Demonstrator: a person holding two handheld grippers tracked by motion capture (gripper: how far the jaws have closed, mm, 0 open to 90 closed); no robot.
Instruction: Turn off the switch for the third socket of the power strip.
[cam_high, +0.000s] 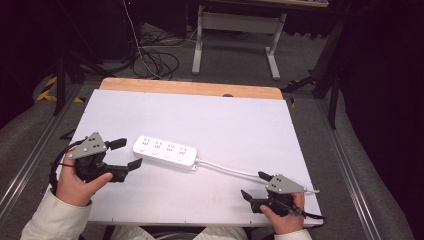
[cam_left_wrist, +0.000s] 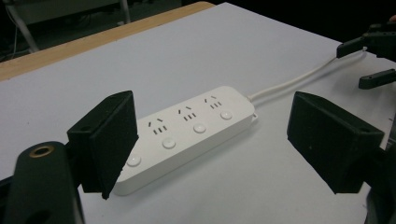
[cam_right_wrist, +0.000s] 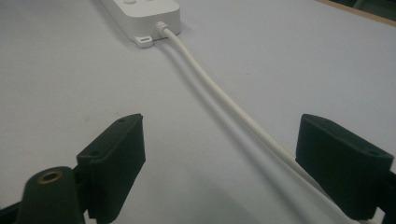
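- A white power strip (cam_high: 164, 151) lies flat on the white desk (cam_high: 225, 120), left of centre, its long side slanting from upper left to lower right in the high view.
- Four socket groups run along the strip's top face, each with a round button beside it, as seen from the left gripper view.
- A white cord (cam_high: 227, 169) leaves the strip's right end and runs across the desk towards the near right corner.
- The left hand-held gripper (cam_high: 128, 154), held in the person's left hand (cam_high: 75, 182) at the desk's left edge, points at the strip's left end with its jaws spread wide.
- In the left gripper view the strip (cam_left_wrist: 187, 133) lies ahead between the two black jaws, with its near end just beside the left jaw; whether they touch cannot be told.
- The right hand-held gripper (cam_high: 256, 186), held in the right hand (cam_high: 282, 217) at the near right corner, also has its jaws wide apart and grips nothing.
- In the right gripper view the cord (cam_right_wrist: 224, 100) passes between the jaws, close to the right one, and the strip's end (cam_right_wrist: 149, 14) sits at the top.
- A bare wooden strip (cam_high: 190, 88) edges the far side of the desk, with a grey floor, cables (cam_high: 150, 60) and a white frame's legs (cam_high: 235, 35) beyond it.
- Pale sleeves (cam_high: 55, 220) cover both forearms at the bottom of the high view.
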